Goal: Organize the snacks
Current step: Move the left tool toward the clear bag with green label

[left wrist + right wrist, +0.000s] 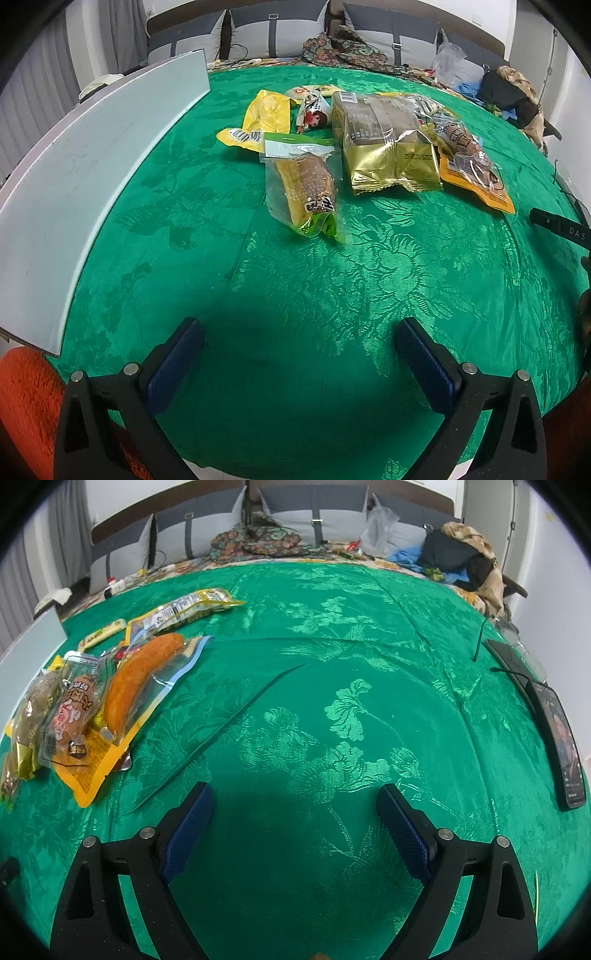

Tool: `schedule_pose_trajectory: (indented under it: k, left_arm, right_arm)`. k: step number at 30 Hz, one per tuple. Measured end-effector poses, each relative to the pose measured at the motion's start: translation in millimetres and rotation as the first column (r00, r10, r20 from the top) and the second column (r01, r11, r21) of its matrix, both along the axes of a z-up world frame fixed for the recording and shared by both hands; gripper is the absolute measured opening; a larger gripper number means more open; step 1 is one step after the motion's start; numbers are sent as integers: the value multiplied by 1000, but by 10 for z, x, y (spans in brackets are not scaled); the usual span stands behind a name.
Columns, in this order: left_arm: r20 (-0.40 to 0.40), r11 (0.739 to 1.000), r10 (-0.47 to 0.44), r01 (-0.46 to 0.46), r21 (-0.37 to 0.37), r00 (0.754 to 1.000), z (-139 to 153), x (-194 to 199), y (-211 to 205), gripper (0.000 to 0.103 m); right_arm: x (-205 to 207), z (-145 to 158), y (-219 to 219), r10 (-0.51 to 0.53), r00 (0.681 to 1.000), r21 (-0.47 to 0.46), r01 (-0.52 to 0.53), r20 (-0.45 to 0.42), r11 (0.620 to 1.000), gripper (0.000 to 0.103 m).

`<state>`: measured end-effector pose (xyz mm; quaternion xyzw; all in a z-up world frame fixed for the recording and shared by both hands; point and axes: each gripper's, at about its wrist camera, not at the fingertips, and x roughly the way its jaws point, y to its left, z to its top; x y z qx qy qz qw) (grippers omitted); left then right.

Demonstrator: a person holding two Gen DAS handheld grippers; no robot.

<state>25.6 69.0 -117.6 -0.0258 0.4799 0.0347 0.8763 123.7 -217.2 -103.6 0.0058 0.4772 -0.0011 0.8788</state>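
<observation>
Several snack packets lie in a loose pile on the green cloth [295,295]. In the left wrist view the nearest is a clear packet with a corn cob [306,184], then a gold foil pack [384,144], a yellow packet [264,116] and an orange-edged sausage packet [472,166]. My left gripper [299,354] is open and empty, well short of the corn packet. In the right wrist view the pile is at the left: the sausage packet [74,731] and a blue-edged packet with an orange sausage [136,686]. My right gripper [295,819] is open and empty over bare cloth.
A white board [85,177] stands along the cloth's left edge. A phone [561,738] and a black device with a cable [506,657] lie at the right edge. Cushions, clothing and a plastic bag [376,531] sit at the back.
</observation>
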Motion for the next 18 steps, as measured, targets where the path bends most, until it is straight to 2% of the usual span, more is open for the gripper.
schedule_pose_trajectory:
  k: [18]
  left_arm:
    - [23, 1000, -19, 19, 4, 1000, -17, -3, -13, 103]
  right_arm:
    - [-1, 1, 1, 0, 1000, -1, 0, 0, 1000, 93]
